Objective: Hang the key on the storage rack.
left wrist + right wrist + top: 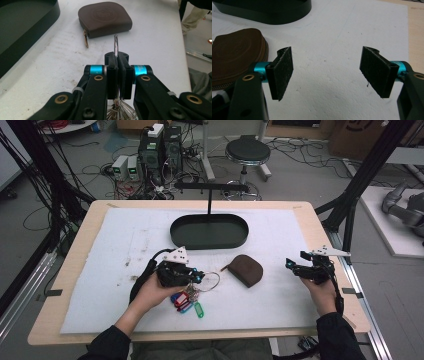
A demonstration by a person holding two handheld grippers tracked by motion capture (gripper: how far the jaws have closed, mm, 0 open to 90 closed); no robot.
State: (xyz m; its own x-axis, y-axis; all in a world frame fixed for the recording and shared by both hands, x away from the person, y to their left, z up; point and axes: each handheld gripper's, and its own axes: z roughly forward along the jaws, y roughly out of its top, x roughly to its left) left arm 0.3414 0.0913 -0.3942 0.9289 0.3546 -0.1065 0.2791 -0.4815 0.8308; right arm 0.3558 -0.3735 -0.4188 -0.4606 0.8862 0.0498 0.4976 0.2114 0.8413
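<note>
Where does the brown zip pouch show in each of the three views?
High view: the brown zip pouch lies right of centre on the white mat, between the two grippers.
Left gripper view: the pouch sits at top centre, beyond the shut jaws that pinch the key ring.
Right gripper view: it lies at the left edge, behind the left jaw.
Shared landmark: the black oval tray just beyond the pouch.
</note>
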